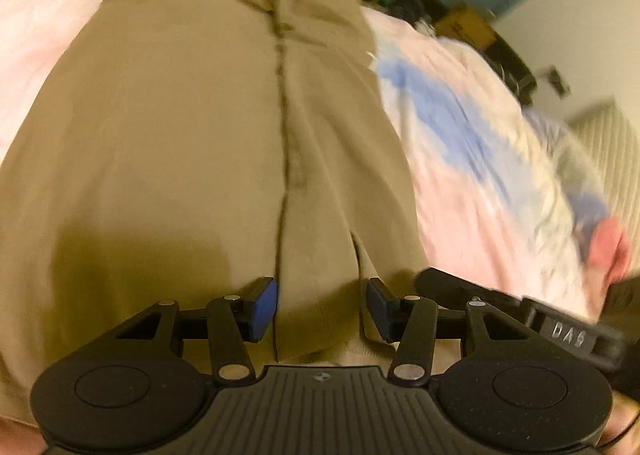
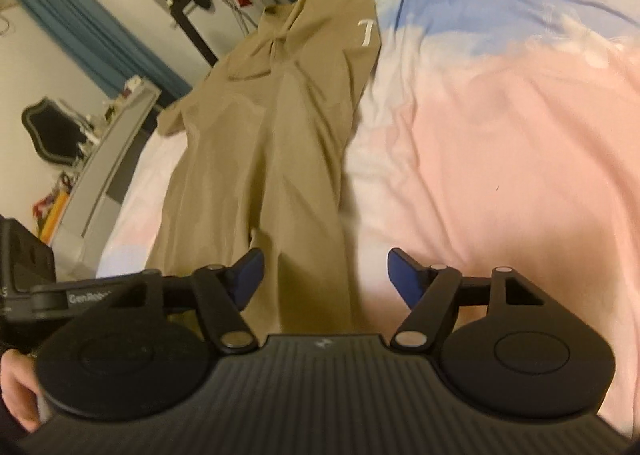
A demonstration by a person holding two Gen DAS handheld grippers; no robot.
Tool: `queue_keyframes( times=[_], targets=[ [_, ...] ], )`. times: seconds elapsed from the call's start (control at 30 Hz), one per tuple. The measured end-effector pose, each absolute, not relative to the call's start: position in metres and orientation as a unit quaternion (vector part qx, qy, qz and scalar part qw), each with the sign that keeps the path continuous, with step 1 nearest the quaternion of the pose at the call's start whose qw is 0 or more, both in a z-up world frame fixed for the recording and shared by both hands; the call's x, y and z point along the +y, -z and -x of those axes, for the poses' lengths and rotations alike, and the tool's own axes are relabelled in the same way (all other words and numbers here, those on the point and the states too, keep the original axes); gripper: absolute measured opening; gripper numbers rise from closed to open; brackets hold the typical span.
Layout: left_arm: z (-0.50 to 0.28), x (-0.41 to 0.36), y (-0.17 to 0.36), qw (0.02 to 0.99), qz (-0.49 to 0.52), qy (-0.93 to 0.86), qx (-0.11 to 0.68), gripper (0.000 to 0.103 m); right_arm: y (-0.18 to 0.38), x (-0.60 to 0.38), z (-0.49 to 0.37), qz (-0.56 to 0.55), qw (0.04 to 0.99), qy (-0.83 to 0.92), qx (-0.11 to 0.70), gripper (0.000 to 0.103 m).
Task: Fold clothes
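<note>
One garment is in play: a pair of khaki trousers [image 1: 192, 127], of a smooth, matte woven cloth, lying lengthwise on a bed whose duvet [image 2: 500, 143] is soft and lightly rumpled, printed in cloudy patches of pink, white and blue. In the left wrist view the trousers fill most of the frame from 6 o'clock up to 12, with one dark seam line running up the middle and a short slit or fold edge near the bottom; the picture is blurred, so I cannot say for sure whether that line is a seam or the gap between two stacked legs. Two claws are in view, each with two black linkage arms tipped by flat blue pads. The left claw [image 1: 322, 311] stands partly spread over the near end of the trousers, the cloth lying between its pads but not pinched. The right claw [image 2: 324, 281] is spread wider and grips nothing; its left pad sits over the khaki cloth and its right pad over bare pink duvet, so it straddles the trousers' right edge. In the right wrist view the trousers stretch from 6 o'clock toward 12, bunching into folds at the far end, with one small white T-shaped mark [image 2: 366, 33] near the edge. One hand [image 2: 18, 395] shows at 8 o'clock, wrapped around the grip.
</note>
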State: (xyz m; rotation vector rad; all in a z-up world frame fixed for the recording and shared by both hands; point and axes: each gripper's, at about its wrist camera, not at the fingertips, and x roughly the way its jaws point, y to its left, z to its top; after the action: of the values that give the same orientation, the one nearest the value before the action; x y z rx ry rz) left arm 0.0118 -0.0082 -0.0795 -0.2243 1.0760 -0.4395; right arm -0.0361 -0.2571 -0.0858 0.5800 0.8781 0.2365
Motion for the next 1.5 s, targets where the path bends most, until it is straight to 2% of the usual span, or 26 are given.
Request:
queue_keyframes(
  times=[0.1, 0.13, 0.17, 0.23, 0.33, 0.53, 0.67, 0.9, 1.0, 1.07, 1.1, 1.13, 1.17, 1.23, 1.3, 1.43, 1.5],
  targets=[
    [-0.005, 0.0, 0.072, 0.831, 0.118, 0.214, 0.5, 0.025, 0.09, -0.244, 0.035, -0.256, 0.847, -0.118, 0.451, 0.069],
    [-0.002, 0.004, 0.069, 0.831, 0.124, 0.216, 0.498, 0.013, 0.091, -0.239, 0.034, -0.24, 0.846, -0.115, 0.461, 0.061],
    [0.0, 0.008, 0.066, 0.831, 0.131, 0.218, 0.495, 0.008, 0.091, -0.235, 0.033, -0.228, 0.845, -0.114, 0.47, 0.054],
    [0.004, 0.015, 0.061, 0.83, 0.145, 0.223, 0.491, 0.004, 0.091, -0.23, 0.033, -0.212, 0.842, -0.115, 0.483, 0.023],
    [0.011, 0.026, 0.052, 0.829, 0.164, 0.23, 0.483, 0.004, 0.084, -0.234, 0.036, -0.211, 0.839, -0.113, 0.489, 0.009],
    [0.018, 0.045, 0.044, 0.797, 0.225, 0.251, 0.501, 0.003, 0.057, -0.237, 0.057, -0.169, 0.851, -0.117, 0.484, 0.007],
    [0.025, 0.041, 0.052, 0.801, 0.176, 0.231, 0.523, 0.003, 0.047, -0.232, 0.067, -0.131, 0.861, -0.124, 0.475, 0.007],
    [0.04, 0.031, 0.068, 0.818, 0.088, 0.204, 0.531, 0.007, 0.062, -0.228, 0.073, -0.121, 0.862, -0.11, 0.479, 0.008],
    [0.047, 0.038, 0.063, 0.822, 0.089, 0.208, 0.523, 0.024, 0.054, -0.229, 0.079, -0.122, 0.874, -0.097, 0.46, 0.01],
    [0.05, 0.038, 0.054, 0.829, 0.083, 0.212, 0.511, 0.049, 0.048, -0.229, 0.084, -0.121, 0.884, -0.086, 0.443, 0.011],
    [0.053, 0.038, 0.049, 0.834, 0.078, 0.214, 0.503, 0.055, 0.043, -0.229, 0.087, -0.117, 0.892, -0.078, 0.43, 0.013],
    [0.054, 0.035, 0.042, 0.842, 0.072, 0.213, 0.491, 0.063, 0.037, -0.229, 0.091, -0.114, 0.901, -0.068, 0.414, 0.019],
    [0.056, 0.032, 0.036, 0.851, 0.066, 0.211, 0.477, 0.069, 0.031, -0.229, 0.095, -0.114, 0.91, -0.059, 0.395, 0.027],
    [0.058, 0.025, 0.022, 0.868, 0.053, 0.206, 0.45, 0.08, 0.02, -0.231, 0.105, -0.122, 0.926, -0.048, 0.354, 0.073],
    [0.061, 0.019, 0.008, 0.883, 0.041, 0.201, 0.421, 0.087, 0.008, -0.233, 0.113, -0.129, 0.939, -0.038, 0.316, 0.085],
    [0.062, 0.011, -0.022, 0.911, 0.03, 0.19, 0.365, 0.1, -0.01, -0.234, 0.119, -0.134, 0.953, -0.037, 0.268, 0.084],
    [0.062, 0.006, -0.037, 0.925, 0.022, 0.184, 0.333, 0.103, -0.019, -0.231, 0.12, -0.128, 0.96, -0.041, 0.244, 0.084]
  ],
)
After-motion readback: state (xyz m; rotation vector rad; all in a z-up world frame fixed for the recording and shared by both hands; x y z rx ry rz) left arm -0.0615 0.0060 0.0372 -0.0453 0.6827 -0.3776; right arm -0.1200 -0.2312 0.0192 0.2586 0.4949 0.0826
